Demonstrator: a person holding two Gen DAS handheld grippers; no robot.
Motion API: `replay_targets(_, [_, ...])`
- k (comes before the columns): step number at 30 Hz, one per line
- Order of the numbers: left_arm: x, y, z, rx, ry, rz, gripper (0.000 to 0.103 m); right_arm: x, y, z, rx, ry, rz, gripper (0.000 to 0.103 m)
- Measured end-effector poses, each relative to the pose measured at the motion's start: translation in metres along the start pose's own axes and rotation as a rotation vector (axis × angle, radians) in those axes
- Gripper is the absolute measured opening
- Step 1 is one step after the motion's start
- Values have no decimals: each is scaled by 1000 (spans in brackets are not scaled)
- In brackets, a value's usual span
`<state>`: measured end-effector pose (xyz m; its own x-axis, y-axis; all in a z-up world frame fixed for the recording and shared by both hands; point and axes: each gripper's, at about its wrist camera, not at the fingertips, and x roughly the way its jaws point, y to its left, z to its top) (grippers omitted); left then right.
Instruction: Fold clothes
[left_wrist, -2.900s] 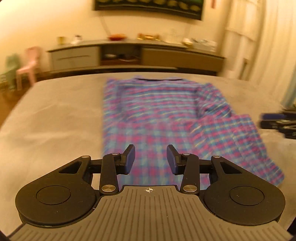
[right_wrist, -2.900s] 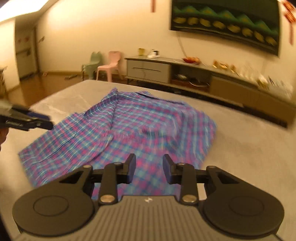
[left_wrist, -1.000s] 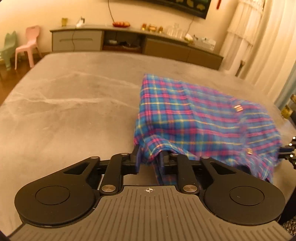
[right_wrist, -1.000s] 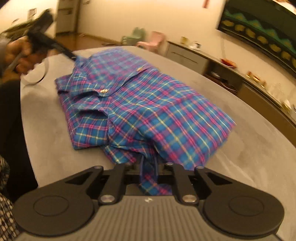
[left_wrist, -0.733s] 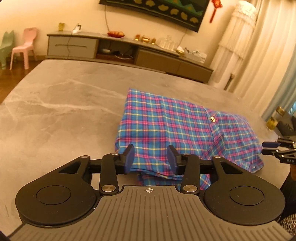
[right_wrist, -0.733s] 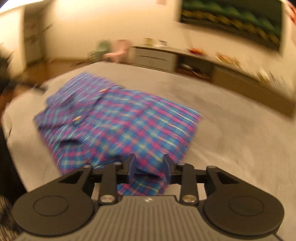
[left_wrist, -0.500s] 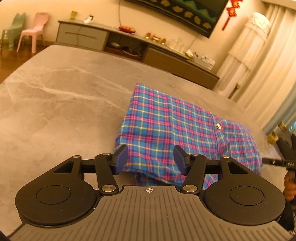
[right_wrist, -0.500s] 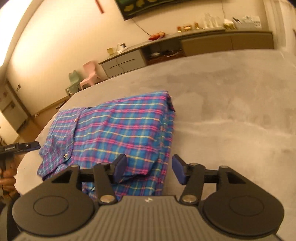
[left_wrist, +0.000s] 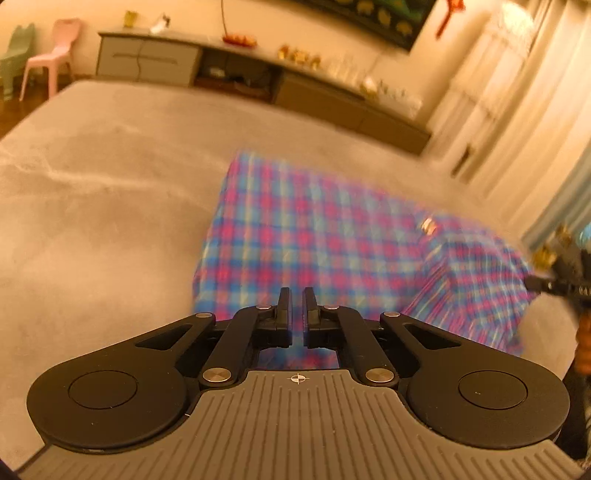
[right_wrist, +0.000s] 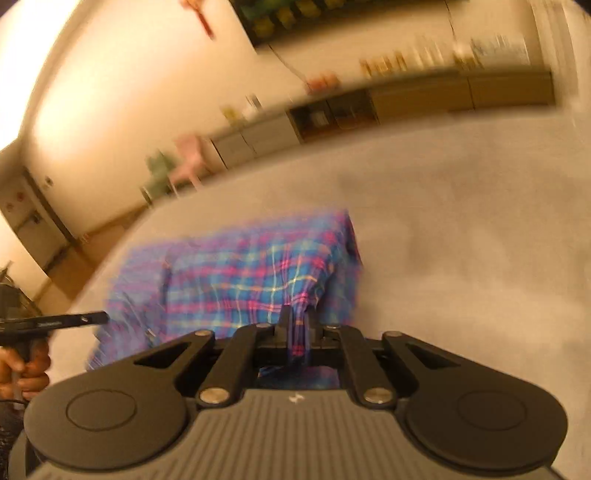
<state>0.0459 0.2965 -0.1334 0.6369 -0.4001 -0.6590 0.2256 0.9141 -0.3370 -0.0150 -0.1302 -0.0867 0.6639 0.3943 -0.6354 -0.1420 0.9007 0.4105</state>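
the plaid shirt (right_wrist: 258, 273) lies folded on the grey table (left_wrist: 92, 192). the right hand-held gripper (right_wrist: 297, 325) pinches its near corner; the left hand-held gripper (left_wrist: 296, 306), nearly pressed together, holds nothing visible. lifting should be slow, so layers stay aligned.

Both wrist views sit low over the table (left_wrist: 92, 192), sharing the plaid shirt (left_wrist: 314, 236) from opposite ends.
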Motion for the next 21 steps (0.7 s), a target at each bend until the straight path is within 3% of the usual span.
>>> replay_targets(3, [11, 2, -11, 22, 48, 63, 0, 20, -11, -16, 28, 76, -37, 8])
replay_targets(4, [11, 2, -13, 28, 48, 72, 0, 18, -9, -18, 26, 67, -53, 8])
replay_targets(6, [2, -5, -11, 46, 30, 83, 0, 13, -6, -20, 19, 43, -88, 23])
replay_targets(9, [-22, -29, -7, 124, -39, 98, 1, -15, 24, -18, -124, -116, -220, 30])
replay_targets(11, [-39, -56, -10, 222, -87, 76, 12, -35, 59, -22, -329, -221, -230, 31])
replay_targets(13, [-52, -82, -14, 314, -116, 23, 21, -35, 95, -35, -541, -200, -106, 43])
replay_targets(15, [-42, -104, -21, 410, -107, -10, 24, -26, 126, -51, -736, -164, -5, 54])
replay_targets(17, [-28, -130, -31, 526, -103, -3, 33, -5, 149, -70, -907, -119, 34, 54])
replay_targets(21, [9, -163, -57, 794, -74, 71, 33, 28, 162, -78, -1044, -49, 47, 51])
